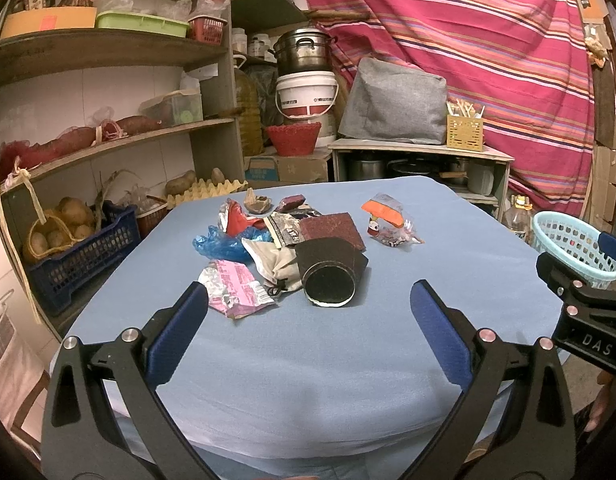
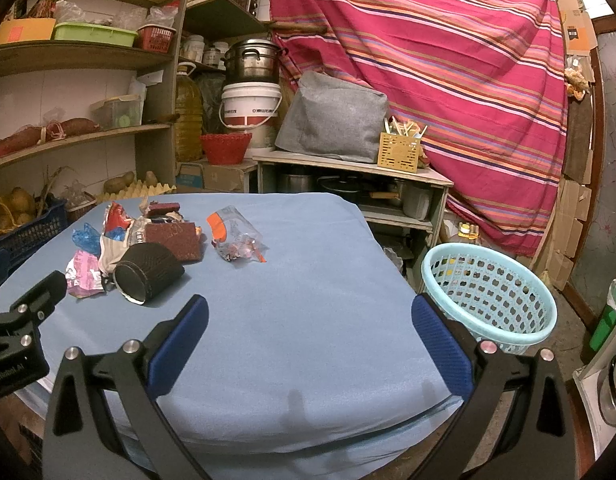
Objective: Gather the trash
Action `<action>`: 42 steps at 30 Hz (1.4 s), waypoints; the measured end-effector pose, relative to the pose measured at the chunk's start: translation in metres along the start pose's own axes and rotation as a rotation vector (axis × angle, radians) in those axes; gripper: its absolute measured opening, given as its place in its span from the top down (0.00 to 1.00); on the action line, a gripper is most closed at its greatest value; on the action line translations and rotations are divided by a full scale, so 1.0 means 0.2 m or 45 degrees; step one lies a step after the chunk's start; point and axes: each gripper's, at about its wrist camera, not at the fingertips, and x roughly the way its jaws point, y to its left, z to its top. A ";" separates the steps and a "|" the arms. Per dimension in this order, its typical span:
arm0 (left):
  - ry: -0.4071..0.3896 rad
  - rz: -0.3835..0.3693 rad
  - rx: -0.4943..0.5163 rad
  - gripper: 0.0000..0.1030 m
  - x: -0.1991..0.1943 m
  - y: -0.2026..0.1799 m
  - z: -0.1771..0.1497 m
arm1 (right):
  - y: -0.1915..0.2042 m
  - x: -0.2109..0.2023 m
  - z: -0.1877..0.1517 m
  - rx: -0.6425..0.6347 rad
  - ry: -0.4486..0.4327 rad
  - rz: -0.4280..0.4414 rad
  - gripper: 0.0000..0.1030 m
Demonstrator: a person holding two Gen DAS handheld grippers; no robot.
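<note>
Left wrist: crumpled, mixed trash pile [image 1: 284, 248]

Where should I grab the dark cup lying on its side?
Take the dark cup across its round wall, from above with the left gripper, probably. It lies toppled, circular end toward the cameras, its right side free; wrappers crowd its left.

The left gripper [image 1: 309, 304] fills the lower part of its frame, blue pads wide apart, holding nothing. The right gripper [image 2: 309, 318] is likewise spread wide, also unloaded.
</note>
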 end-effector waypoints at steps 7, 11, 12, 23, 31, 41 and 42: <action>0.001 0.036 0.022 0.05 0.01 0.00 0.01 | -0.01 0.04 0.03 -0.017 -0.002 -0.026 0.04; 0.022 0.039 0.022 0.05 0.07 0.03 0.05 | -0.06 0.05 0.08 -0.018 -0.013 -0.045 0.04; 0.031 0.038 0.019 0.05 0.09 0.06 0.06 | -0.06 0.06 0.09 -0.014 -0.013 -0.043 0.04; 0.155 0.065 0.010 0.05 0.38 0.37 0.17 | 0.04 0.33 0.25 -0.065 0.138 -0.042 0.04; 0.309 0.026 -0.041 0.05 0.69 0.56 0.16 | 0.10 0.50 0.20 0.014 0.240 0.006 0.04; 0.571 -0.128 -0.155 0.29 0.99 0.65 0.00 | 0.23 0.61 0.16 -0.002 0.311 -0.039 0.04; 0.586 -0.146 -0.166 0.35 1.00 0.65 -0.01 | 0.24 0.61 0.16 -0.008 0.308 -0.040 0.04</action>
